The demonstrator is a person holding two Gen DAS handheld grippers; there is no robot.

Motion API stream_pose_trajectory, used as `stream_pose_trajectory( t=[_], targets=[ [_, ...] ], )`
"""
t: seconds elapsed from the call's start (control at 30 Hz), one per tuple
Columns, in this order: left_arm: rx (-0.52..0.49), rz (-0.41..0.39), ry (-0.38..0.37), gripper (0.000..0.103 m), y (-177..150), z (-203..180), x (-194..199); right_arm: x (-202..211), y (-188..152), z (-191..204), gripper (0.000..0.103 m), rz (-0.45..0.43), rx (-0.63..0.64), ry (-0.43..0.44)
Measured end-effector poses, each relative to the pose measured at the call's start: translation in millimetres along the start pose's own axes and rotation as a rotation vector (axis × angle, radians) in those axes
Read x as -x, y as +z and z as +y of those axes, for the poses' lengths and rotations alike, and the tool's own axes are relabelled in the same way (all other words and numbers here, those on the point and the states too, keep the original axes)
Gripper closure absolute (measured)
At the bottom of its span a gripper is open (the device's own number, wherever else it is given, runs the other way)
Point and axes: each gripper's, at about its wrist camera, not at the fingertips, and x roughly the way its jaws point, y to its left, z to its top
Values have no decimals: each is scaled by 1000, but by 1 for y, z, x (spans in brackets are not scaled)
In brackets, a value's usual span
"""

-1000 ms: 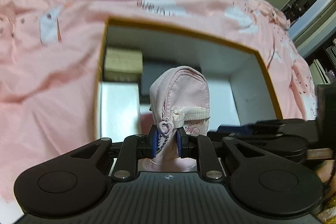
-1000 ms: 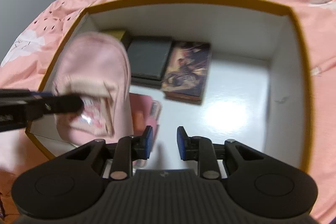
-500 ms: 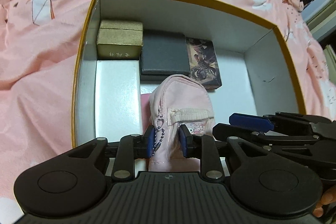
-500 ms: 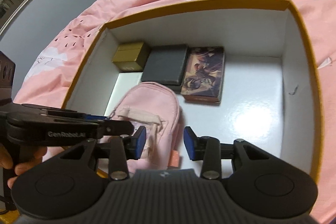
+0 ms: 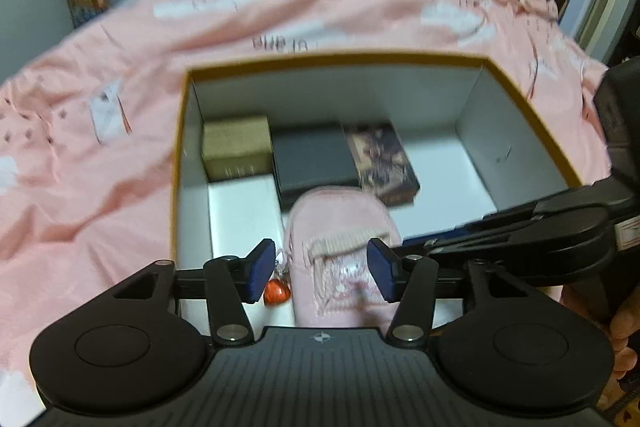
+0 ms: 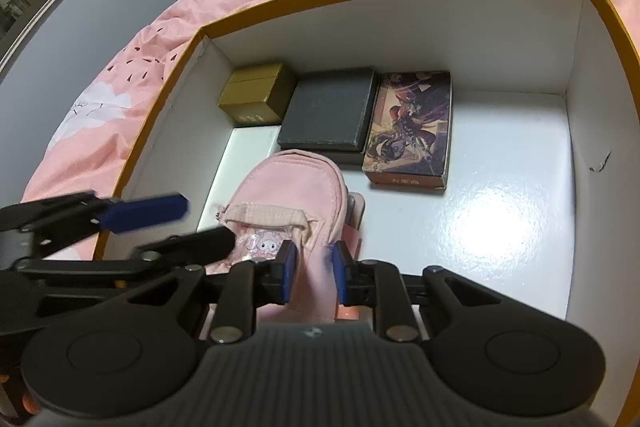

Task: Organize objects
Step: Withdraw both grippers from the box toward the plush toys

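Left wrist view. Small pink fabric backpack-shaped pouch (image 5: pixel 340 247) sits lower centre of frame, inside the white-lined cardboard box with mustard rim (image 5: pixel 332 61), on the box floor near its front wall. Left gripper (image 5: pixel 322 273) stands wide open, blue pads either side of the pouch and apart from it, holding nothing. A red heart-shaped charm (image 5: pixel 277 291) hangs by the left pad. Risk, as I judge it: the charm or its chain could snag that pad if the tongs draw back, tugging the pouch over. The tool points level into the box from its near side; frame is blurred. Right gripper enters from the right edge, low.

Right wrist view. Right gripper (image 6: pixel 310 277) is pinched narrowly on the pouch's (image 6: pixel 296 195) lower right side, fabric bunched between the pads. It angles down into the box from the near edge. Risk: soft cloth gives a poor hold; a pull could drag the pouch against the black flat square box (image 6: pixel 330 113) or the illustrated rectangular card box (image 6: pixel 412 123) at upper centre and shift them. Gold-coloured small box (image 6: pixel 256 97) sits in the far left corner. Left gripper shows at left edge, spread.
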Motion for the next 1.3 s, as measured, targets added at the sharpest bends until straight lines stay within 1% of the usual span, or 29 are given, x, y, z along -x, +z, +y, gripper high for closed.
stream_pose_trajectory(
  t=[0.03,0.07,0.13,0.2,0.27,0.3,0.37,0.4,0.47,0.53,0.67,0.73,0.8,0.87,0.97,1.07,1.17,1.3],
  targets=[
    [8,-21,4,41,-1,-2,3,1,0,0,80,-2,3,-1],
    [24,-41,3,41,-2,-2,8,2,-1,1,76,-3,11,-3],
    [48,-89,4,40,-5,-4,19,9,-3,5,75,-20,32,-15],
    [36,-157,31,37,-11,-11,33,20,-7,11,71,-54,63,-35],
    [11,-215,73,37,-17,-20,45,36,-12,17,59,-105,94,-51],
    [3,-236,84,37,-20,-24,51,44,-15,20,57,-131,107,-64],
    [6,-261,76,35,-25,-29,62,61,-22,24,45,-189,129,-96],
    [17,-270,69,33,-28,-31,67,68,-26,26,42,-214,136,-110],
    [39,-293,64,32,-34,-33,76,85,-36,29,29,-266,152,-142],
    [44,-325,67,32,-41,-35,84,99,-48,32,22,-314,172,-176],
    [12,-365,79,32,-55,-42,95,125,-76,36,11,-404,215,-246],
    [8,-362,65,32,-62,-44,99,135,-89,37,11,-435,223,-269],
    [23,-347,22,32,-67,-44,102,143,-103,38,10,-461,221,-288],
    [30,-338,-25,32,-73,-46,105,149,-115,38,6,-489,215,-299],
    [-3,-322,-80,32,-85,-53,108,155,-133,41,6,-513,234,-333],
    [-11,-277,-101,32,-95,-57,104,158,-148,42,6,-525,232,-384],
    [-13,-234,-110,32,-109,-59,102,158,-161,38,6,-509,202,-389],
    [19,-159,-149,32,-122,-56,97,154,-178,33,7,-471,164,-446]
  ],
)
